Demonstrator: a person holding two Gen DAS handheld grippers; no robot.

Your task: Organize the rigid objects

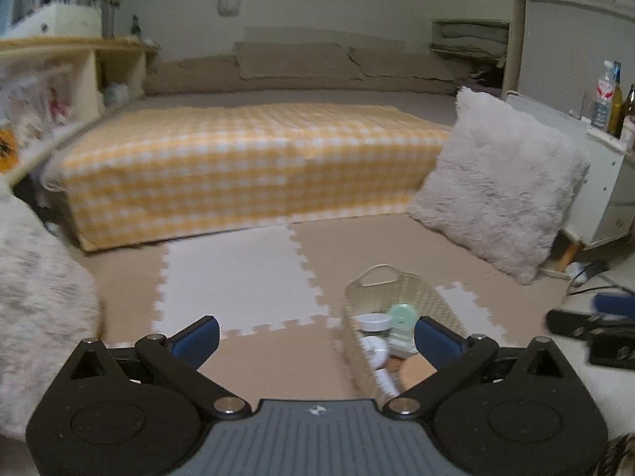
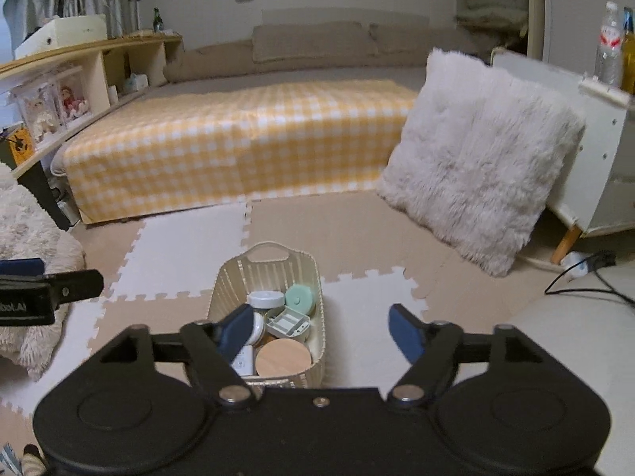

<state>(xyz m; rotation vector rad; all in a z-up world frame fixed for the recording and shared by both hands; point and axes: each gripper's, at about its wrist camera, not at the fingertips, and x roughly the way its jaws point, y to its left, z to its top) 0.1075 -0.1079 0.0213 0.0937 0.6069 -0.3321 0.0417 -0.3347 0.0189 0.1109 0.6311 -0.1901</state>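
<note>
A cream woven basket (image 2: 305, 267) stands on the foam floor mat. It holds several small rigid items: a mint round case (image 2: 300, 298), a white lidded jar (image 2: 266, 300), a pale green open case (image 2: 286, 324) and a wooden round lid (image 2: 282, 359). The basket also shows in the left wrist view (image 1: 420, 289). My right gripper (image 2: 323, 335) is open and empty just above the basket's near end. My left gripper (image 1: 317, 339) is open and empty, left of the basket. The right gripper shows at the right edge of the left wrist view (image 1: 595, 329).
A bed with a yellow checked cover (image 2: 238, 139) lies behind. A white fluffy cushion (image 2: 476, 158) leans on a white cabinet (image 2: 607, 166) with bottles on top. A fluffy cushion (image 2: 35, 238) lies at the left. Cables (image 2: 587, 273) run on the floor at right. Shelves (image 2: 79, 79) line the left wall.
</note>
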